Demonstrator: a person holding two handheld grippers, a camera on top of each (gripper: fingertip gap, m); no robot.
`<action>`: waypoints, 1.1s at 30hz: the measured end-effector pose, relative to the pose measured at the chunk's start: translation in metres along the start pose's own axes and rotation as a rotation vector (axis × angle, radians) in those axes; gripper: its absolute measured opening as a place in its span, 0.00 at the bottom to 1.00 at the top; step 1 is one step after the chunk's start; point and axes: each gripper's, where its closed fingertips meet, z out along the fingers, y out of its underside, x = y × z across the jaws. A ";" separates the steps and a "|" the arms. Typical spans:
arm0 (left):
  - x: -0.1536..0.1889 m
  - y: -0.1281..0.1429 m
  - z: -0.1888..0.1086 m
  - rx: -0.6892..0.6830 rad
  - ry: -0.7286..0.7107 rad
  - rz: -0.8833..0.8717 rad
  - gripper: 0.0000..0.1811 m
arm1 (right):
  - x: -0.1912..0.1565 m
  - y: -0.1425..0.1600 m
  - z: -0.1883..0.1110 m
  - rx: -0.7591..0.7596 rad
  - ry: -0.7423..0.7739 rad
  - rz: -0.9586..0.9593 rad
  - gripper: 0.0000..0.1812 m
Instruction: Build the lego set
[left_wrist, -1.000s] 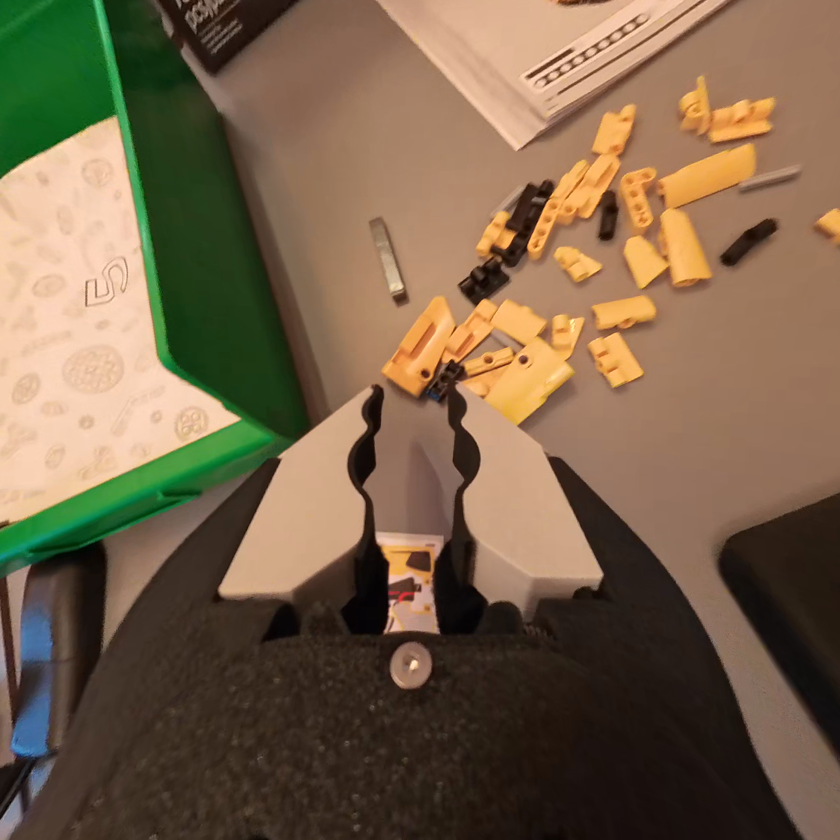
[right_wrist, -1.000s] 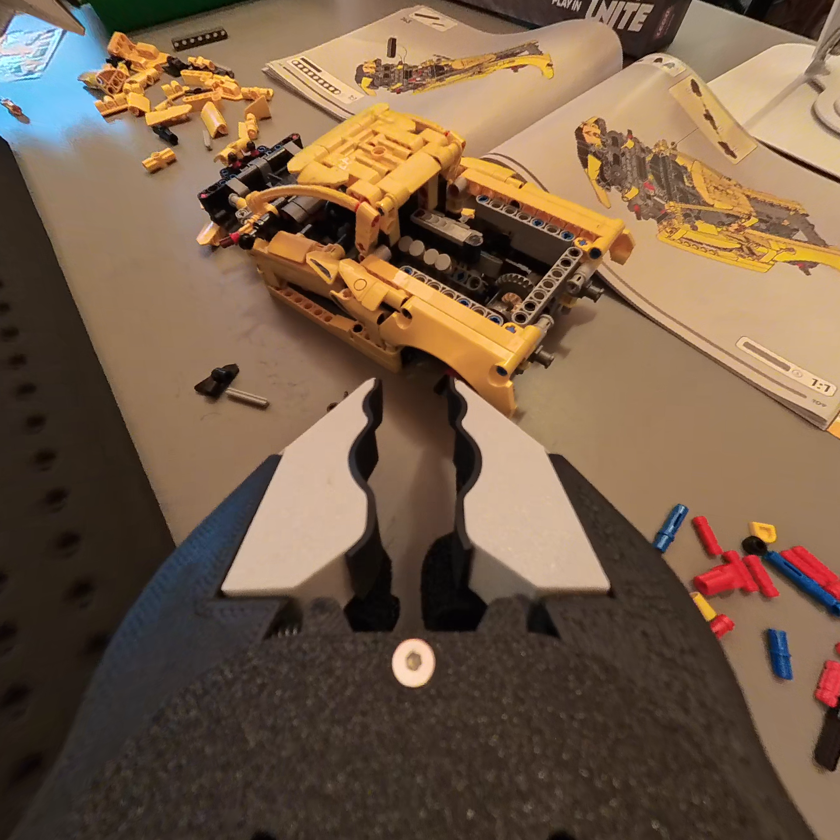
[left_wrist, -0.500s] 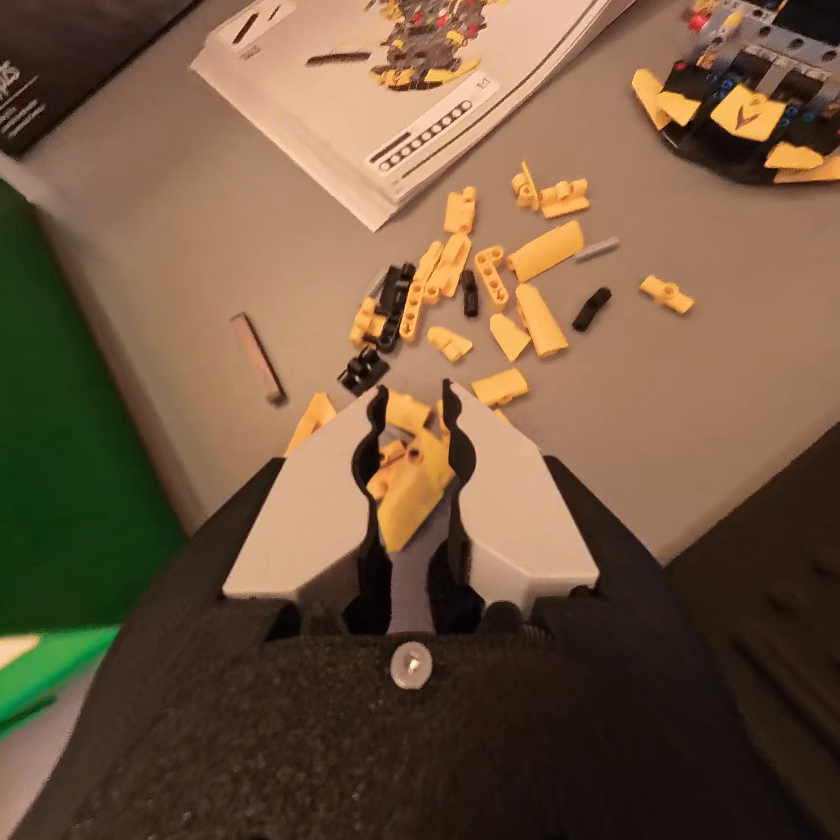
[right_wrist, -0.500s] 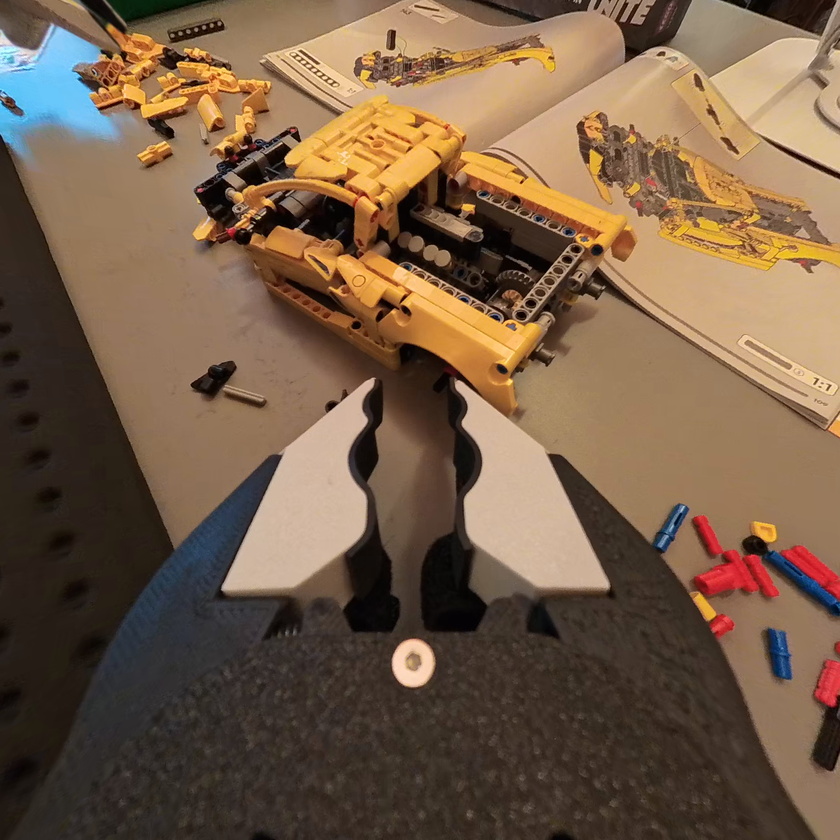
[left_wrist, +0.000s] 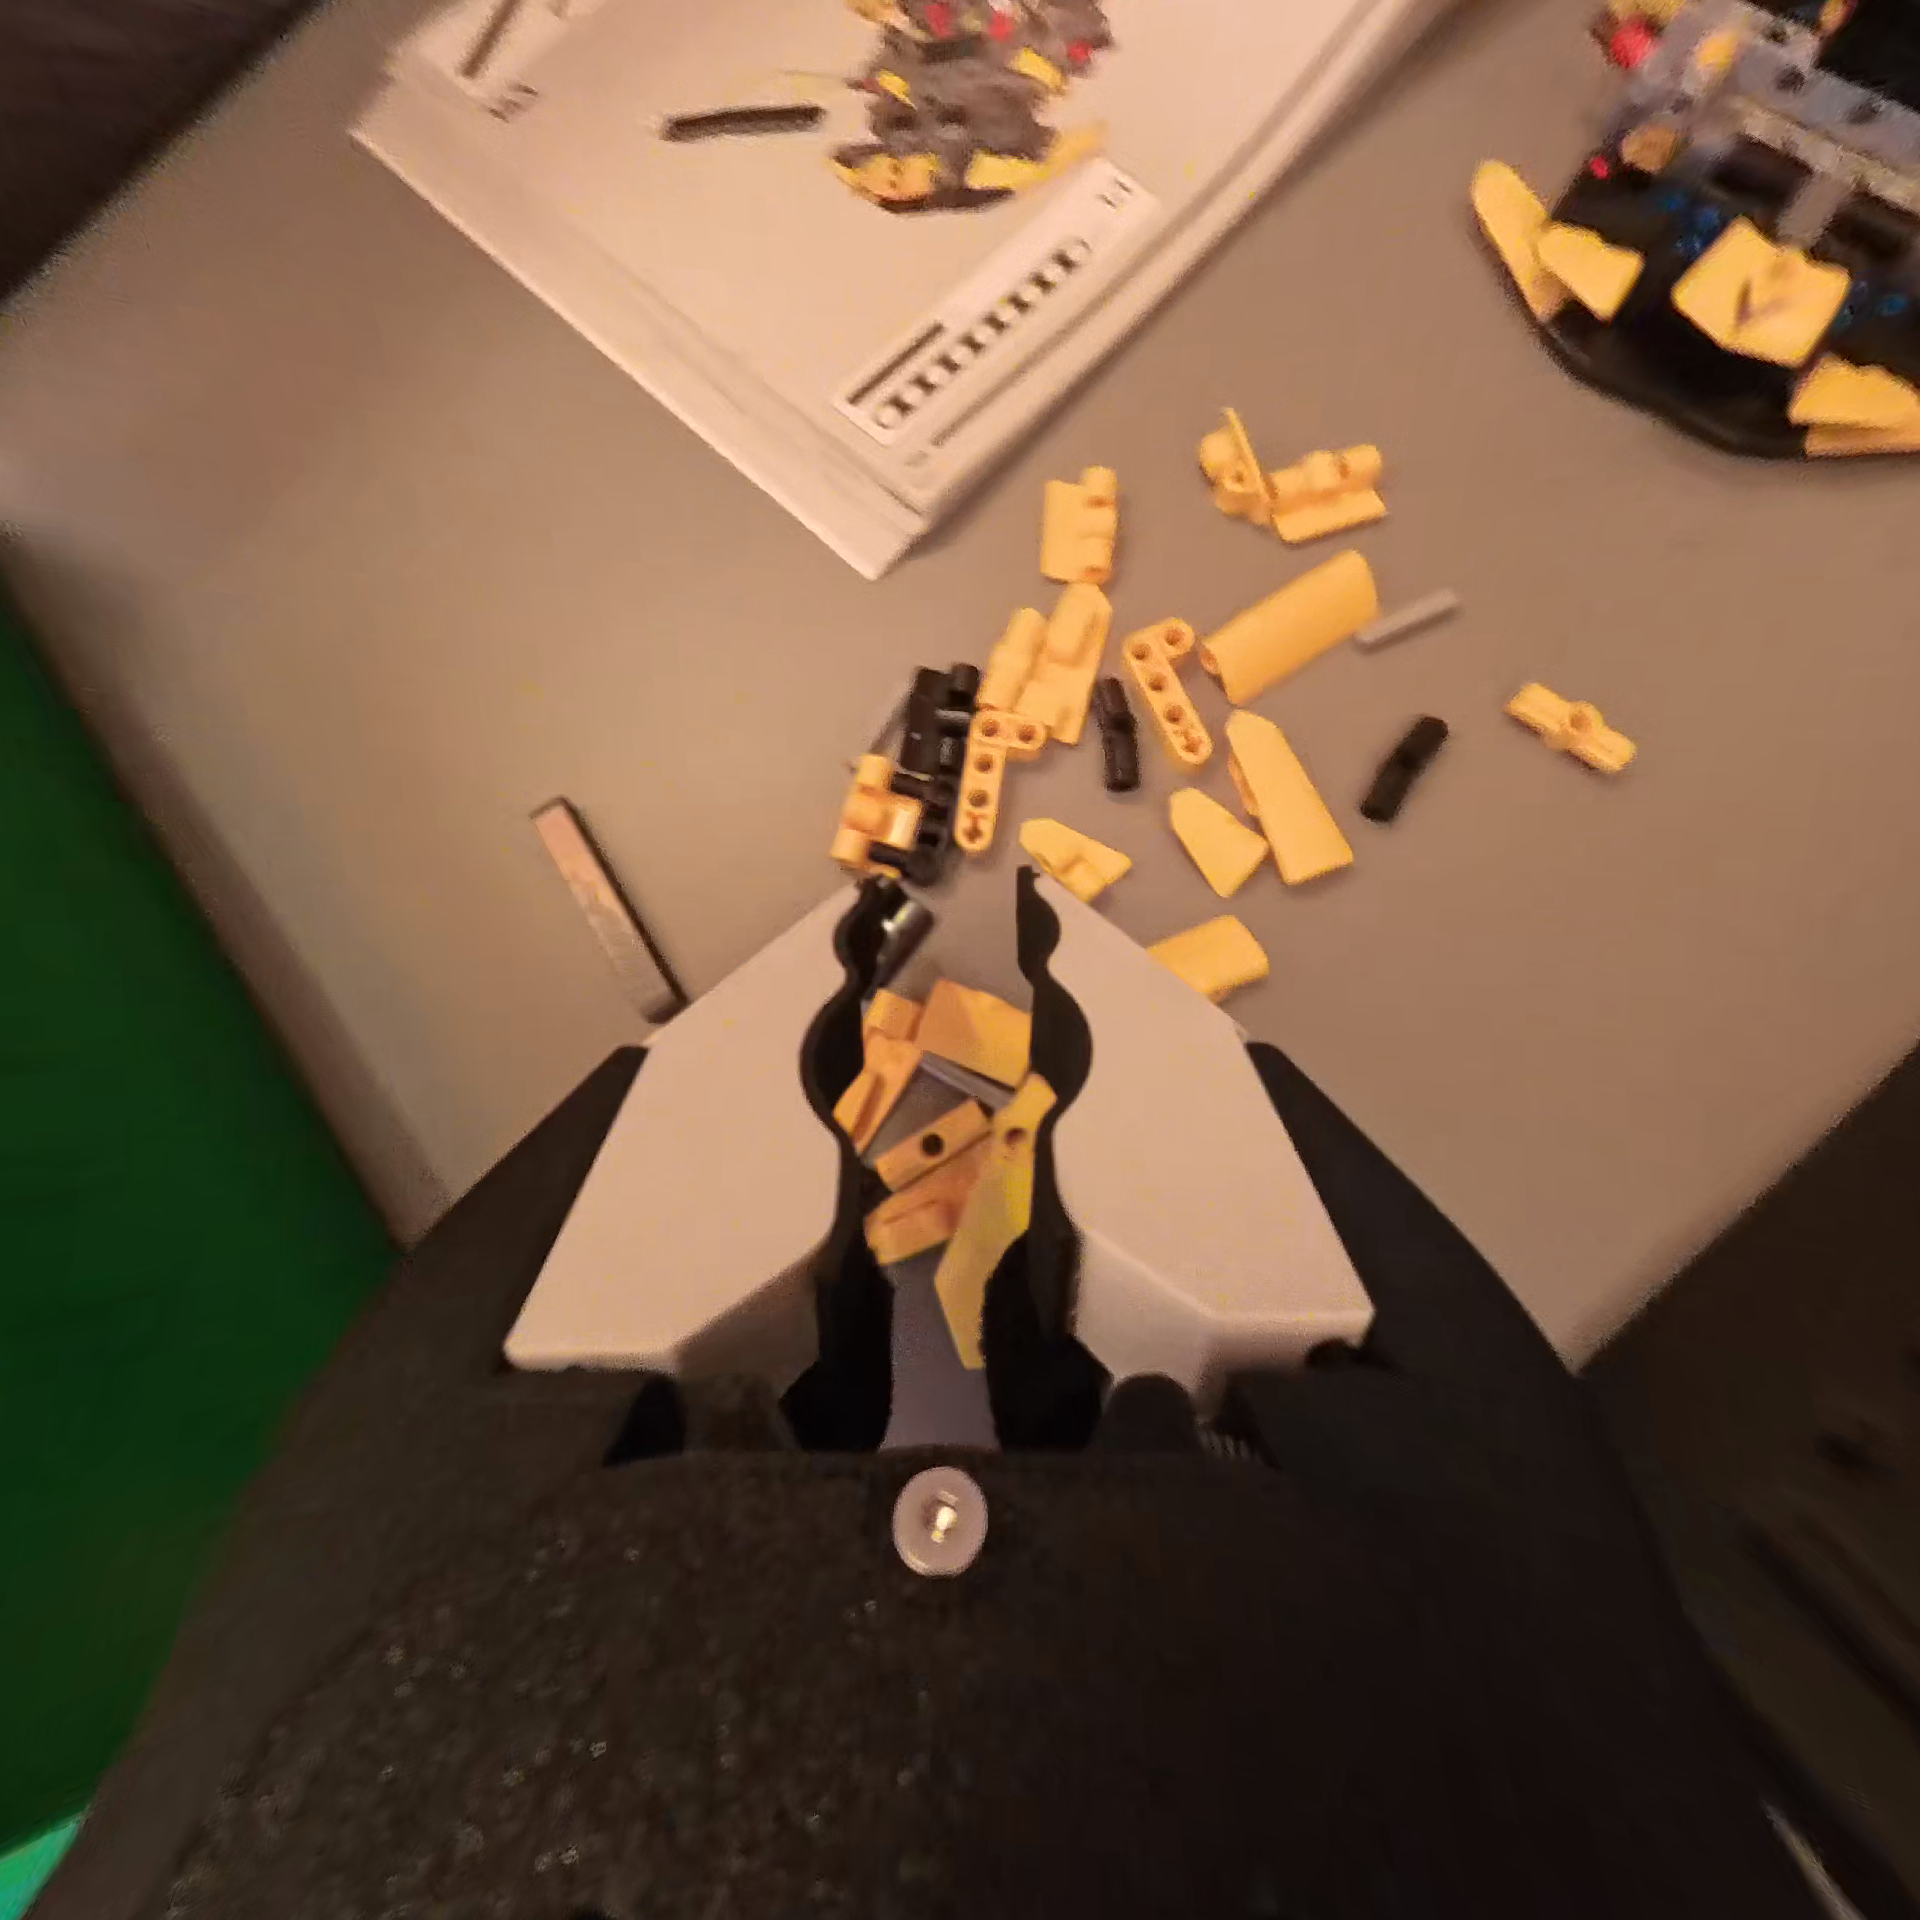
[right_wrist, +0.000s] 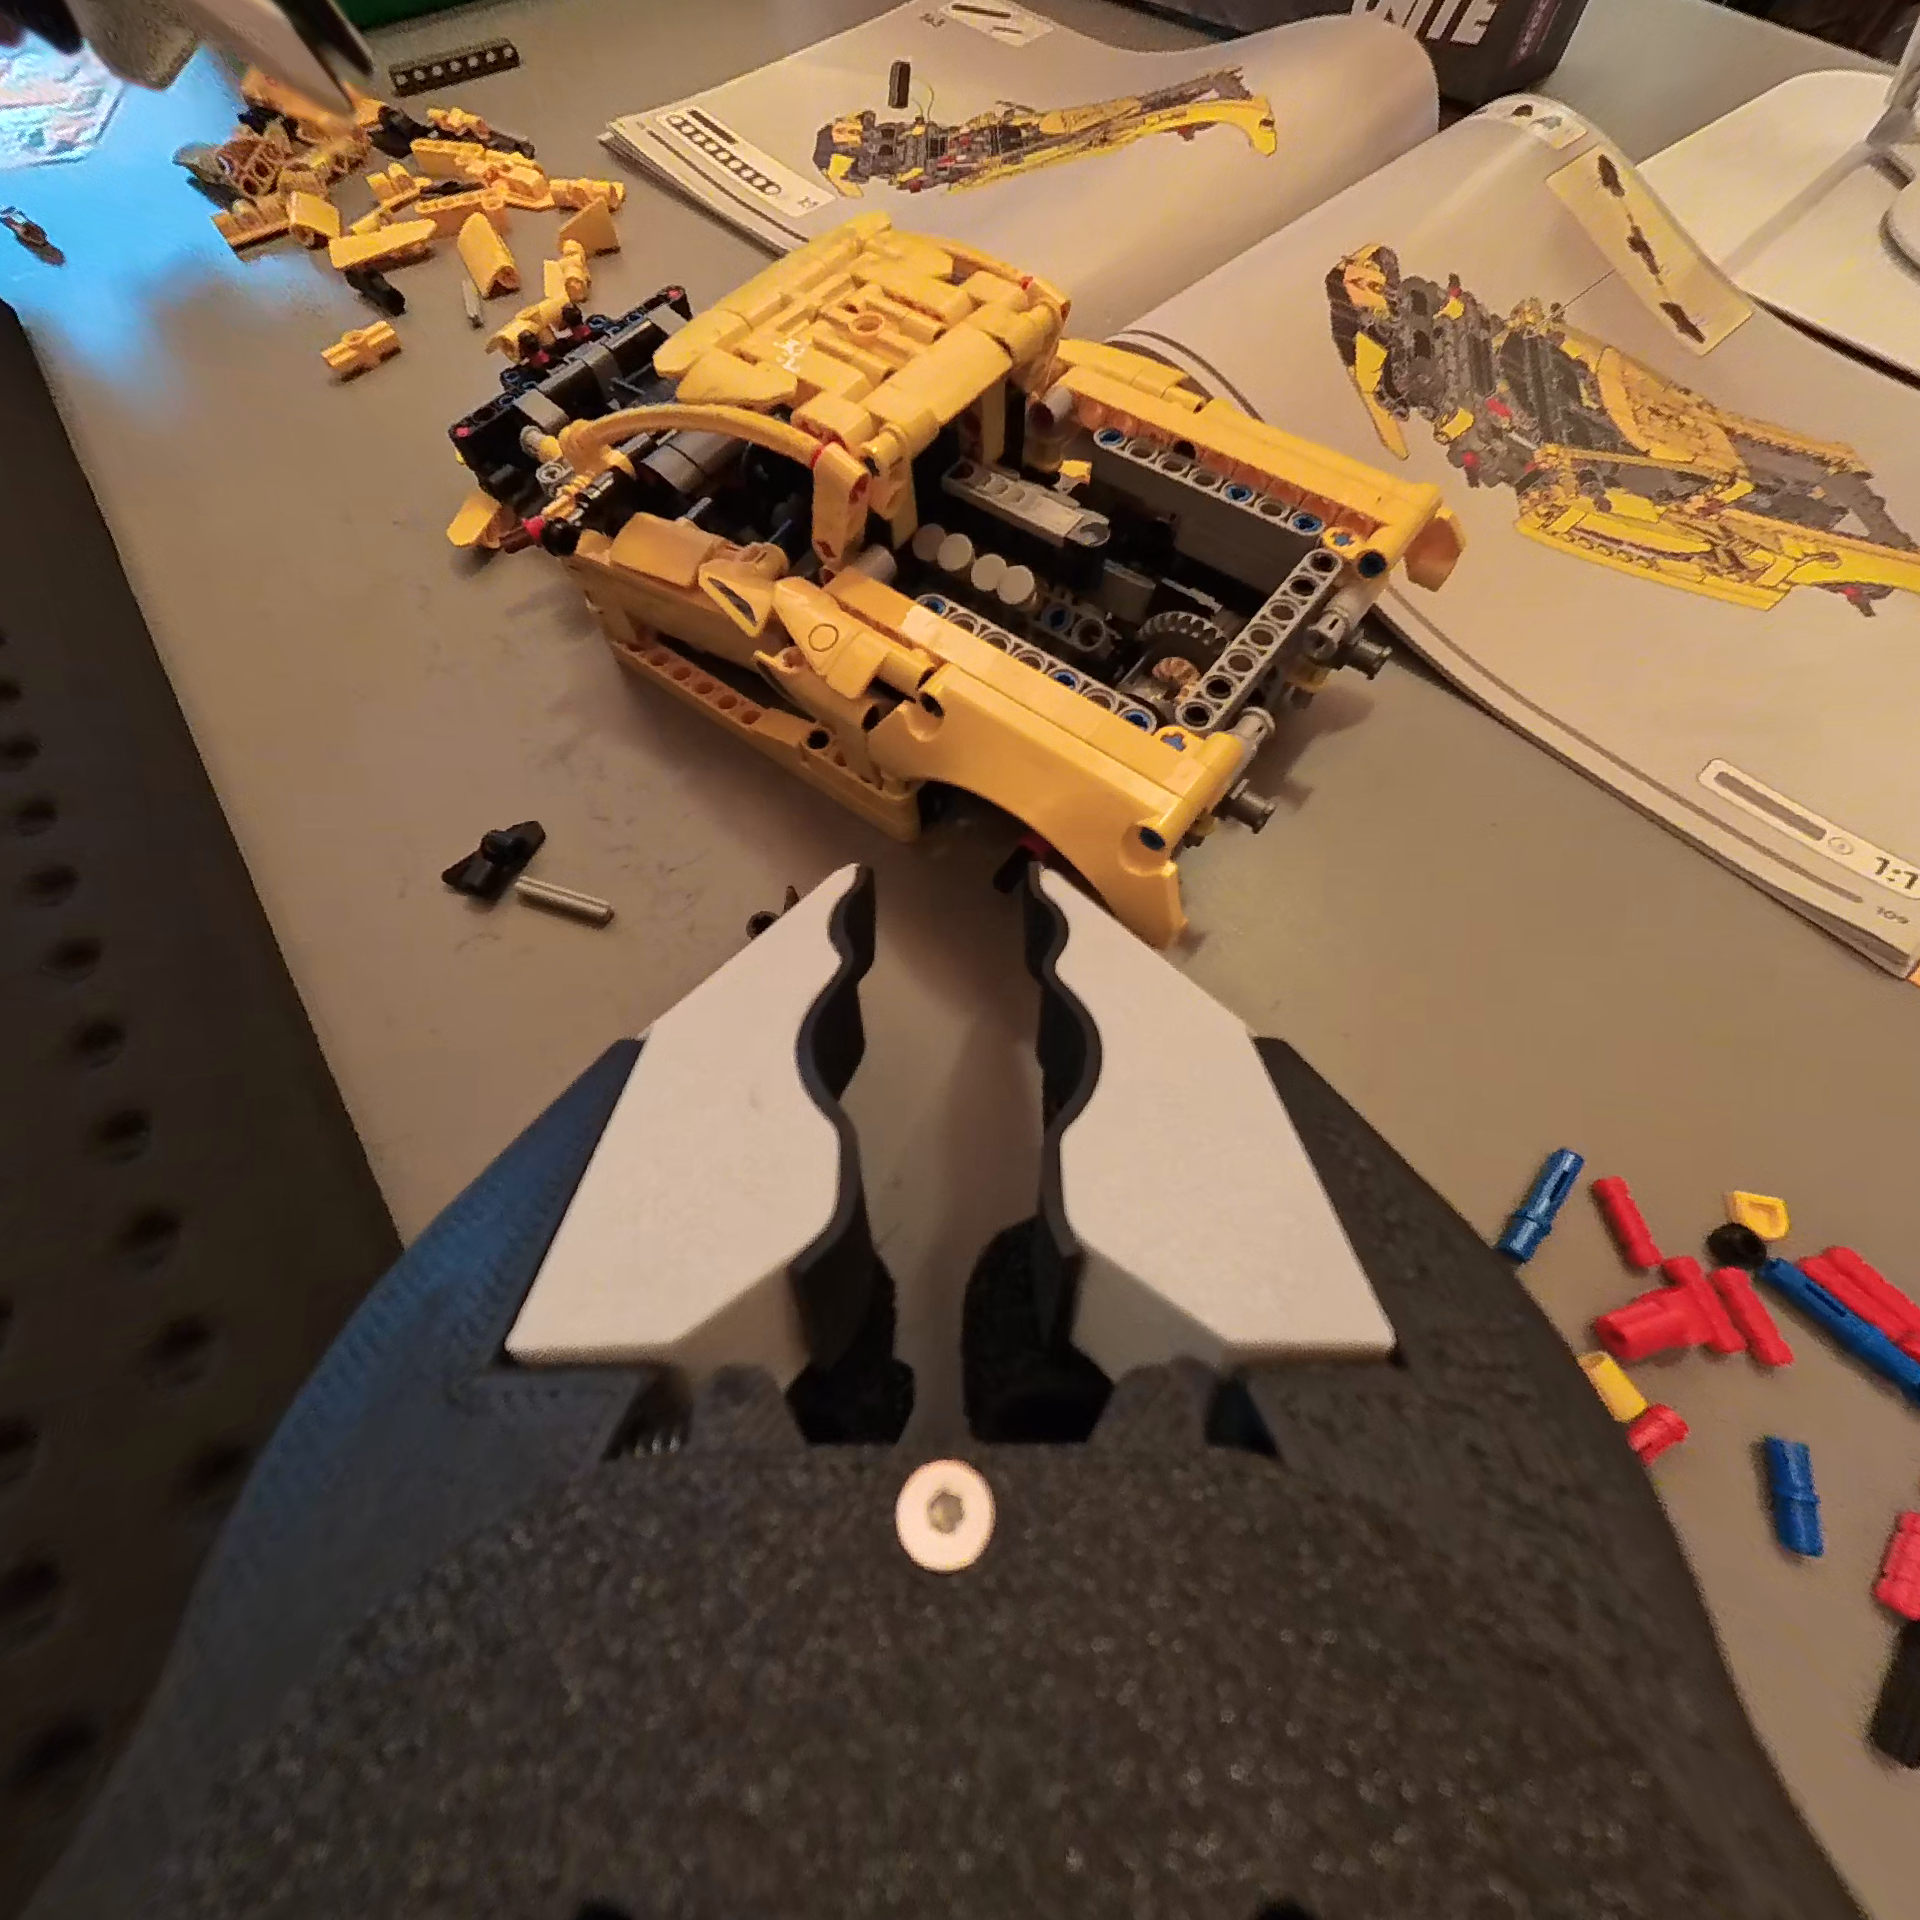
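My left gripper (left_wrist: 948, 888) is open and hovers low over the near end of a pile of loose yellow and black Lego pieces (left_wrist: 1288, 623). Several yellow pieces (left_wrist: 935, 1132) show through the gap between its jaws, lying on the table. The pile (right_wrist: 416, 197) also shows far left in the right wrist view, with the left gripper's grey fingers (right_wrist: 281, 57) above it. The half-built yellow car (right_wrist: 935, 540) stands mid-table; its front shows in the left wrist view (left_wrist: 1766, 260). My right gripper (right_wrist: 945, 878) is open and empty, just short of the car's near rear corner.
An instruction booklet (left_wrist: 831, 260) lies behind the pile, and an open one (right_wrist: 1662, 468) lies right of the car. A green box (left_wrist: 125, 1039) is at the left. A grey beam (left_wrist: 603, 904), a black piece (right_wrist: 494, 857) with a grey axle (right_wrist: 566, 902), and red and blue pins (right_wrist: 1714, 1309) lie around. There is about 40 cm between the tips of the two grippers.
My left gripper has swung right, away from the green box, and moved forward over the yellow pile, still open. My right gripper has hardly moved.
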 end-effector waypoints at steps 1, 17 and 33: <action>-0.003 -0.002 0.000 0.015 0.003 -0.023 0.14 | 0.000 0.000 0.000 -0.002 0.001 -0.003 0.15; 0.028 -0.024 0.014 -0.010 0.046 0.080 0.15 | 0.000 0.002 0.001 -0.014 0.001 -0.003 0.15; 0.011 0.002 0.003 -0.144 -0.037 0.084 0.00 | -0.001 0.003 0.001 -0.016 0.000 -0.010 0.15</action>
